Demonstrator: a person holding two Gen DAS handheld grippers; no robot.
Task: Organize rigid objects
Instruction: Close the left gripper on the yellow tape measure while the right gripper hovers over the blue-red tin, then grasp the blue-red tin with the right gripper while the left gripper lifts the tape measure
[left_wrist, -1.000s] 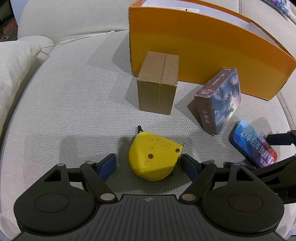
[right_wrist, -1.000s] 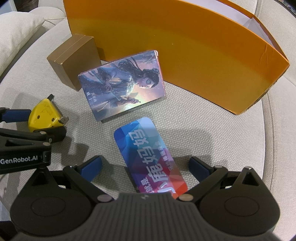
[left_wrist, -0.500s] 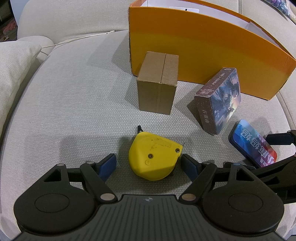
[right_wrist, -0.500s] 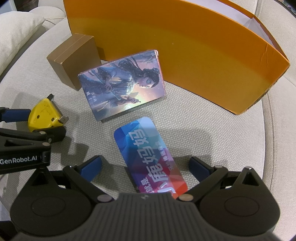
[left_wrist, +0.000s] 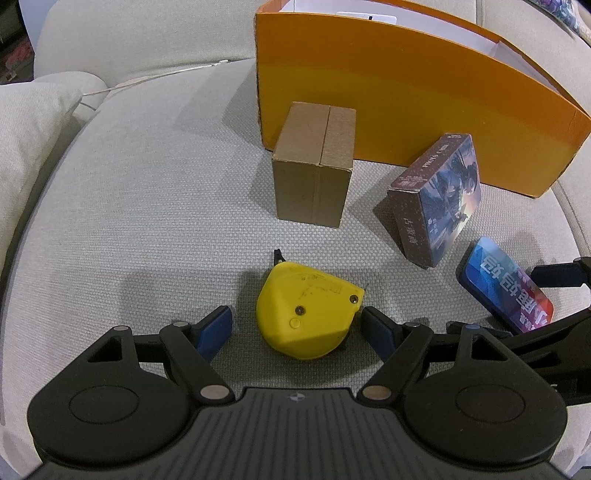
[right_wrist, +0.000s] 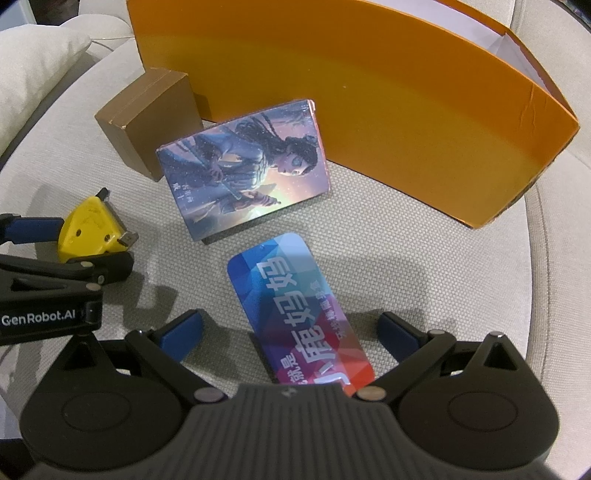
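Jaws on my left gripper (left_wrist: 297, 326) stand wide around the yellow wedge-shaped plastic tool (left_wrist: 308, 312) on the grey fabric sofa cushion (left_wrist: 147, 221) — pads not touching it. My right gripper (right_wrist: 290, 334) is likewise spread, straddling the flat blue-and-red printed card pack (right_wrist: 297, 314) without contact. Beyond sit a brown cardboard box (left_wrist: 316, 171) and an illustrated card box (right_wrist: 243, 175), tilted — both near the open orange cardboard bin (right_wrist: 369, 92).
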